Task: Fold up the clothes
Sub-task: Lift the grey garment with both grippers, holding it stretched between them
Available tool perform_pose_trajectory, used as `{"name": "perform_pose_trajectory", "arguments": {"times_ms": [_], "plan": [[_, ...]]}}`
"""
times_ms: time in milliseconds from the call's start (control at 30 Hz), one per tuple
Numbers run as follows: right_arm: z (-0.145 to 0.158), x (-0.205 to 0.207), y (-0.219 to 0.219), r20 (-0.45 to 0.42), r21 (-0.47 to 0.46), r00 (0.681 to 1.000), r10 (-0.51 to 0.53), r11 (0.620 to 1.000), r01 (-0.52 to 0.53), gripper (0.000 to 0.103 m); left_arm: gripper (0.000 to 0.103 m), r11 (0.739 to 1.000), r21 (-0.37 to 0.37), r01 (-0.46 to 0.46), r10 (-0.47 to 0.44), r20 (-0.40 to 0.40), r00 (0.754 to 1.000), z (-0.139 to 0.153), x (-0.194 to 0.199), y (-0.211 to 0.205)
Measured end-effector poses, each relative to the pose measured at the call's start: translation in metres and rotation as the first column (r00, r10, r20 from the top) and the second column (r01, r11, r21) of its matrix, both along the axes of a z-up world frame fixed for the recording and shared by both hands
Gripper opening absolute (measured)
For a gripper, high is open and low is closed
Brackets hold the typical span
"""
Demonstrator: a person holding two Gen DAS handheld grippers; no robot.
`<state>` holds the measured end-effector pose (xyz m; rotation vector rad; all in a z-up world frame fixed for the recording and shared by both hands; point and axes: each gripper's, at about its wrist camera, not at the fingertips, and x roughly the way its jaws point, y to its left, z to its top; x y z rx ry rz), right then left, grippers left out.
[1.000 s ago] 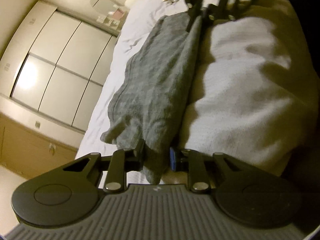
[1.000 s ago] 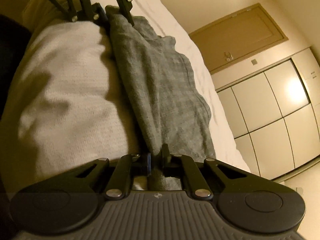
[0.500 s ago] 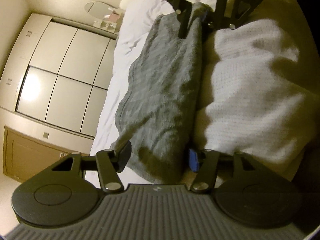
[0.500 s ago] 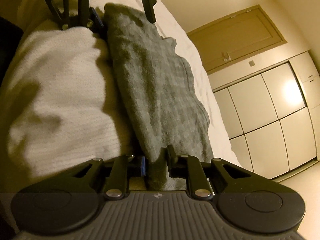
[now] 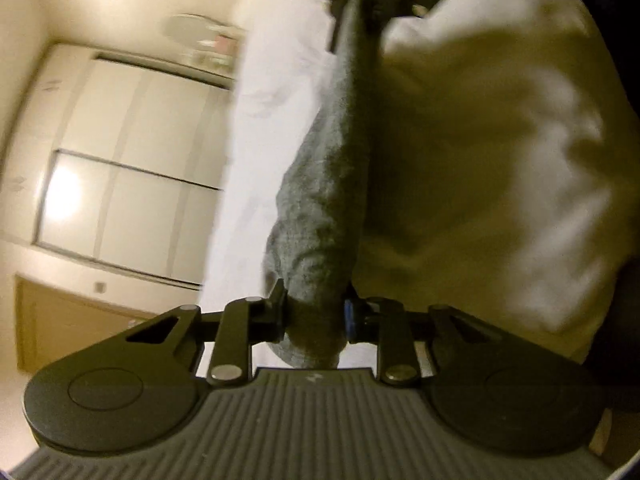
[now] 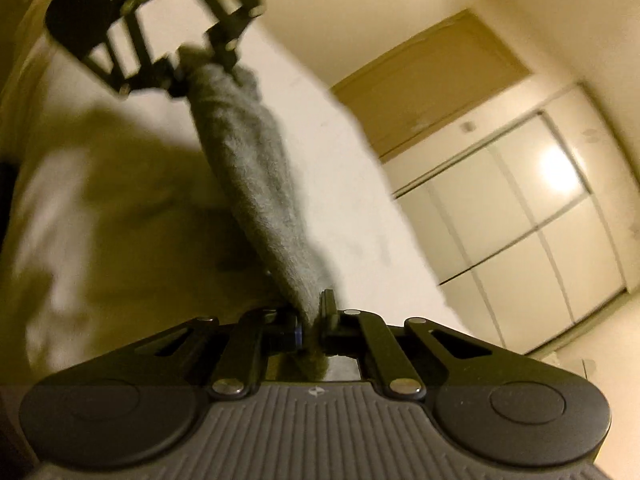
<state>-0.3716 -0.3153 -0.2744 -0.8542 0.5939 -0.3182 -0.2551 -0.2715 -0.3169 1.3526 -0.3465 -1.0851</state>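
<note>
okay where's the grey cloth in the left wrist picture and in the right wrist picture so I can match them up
Left wrist: the grey cloth runs from the left gripper at bottom centre up to the top.
Right wrist: the cloth runs from the right gripper up-left.
Shared landmark: the white panelled wardrobe.
</note>
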Motion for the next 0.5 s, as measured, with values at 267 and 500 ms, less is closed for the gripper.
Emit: {"name": "perform_pose_trajectory", "arguments": {"times_ms": [267,500], "plan": [[0.016,-0.04,0.019,-0.027,-0.024,1.0,0.004,1.0,-0.005,0.001,0.022,0.999,0.01,0.043,-0.043,0.025,0.999,0.021,-0.022,0.005],[0.073,-0.1,0.027,0.05,-0.034,0.997,-0.051,0.998,0.053,0.001,0.022,0.991,-0.065,0.121,-0.117,0.057,0.991,0.07,-0.055,0.005]]}}
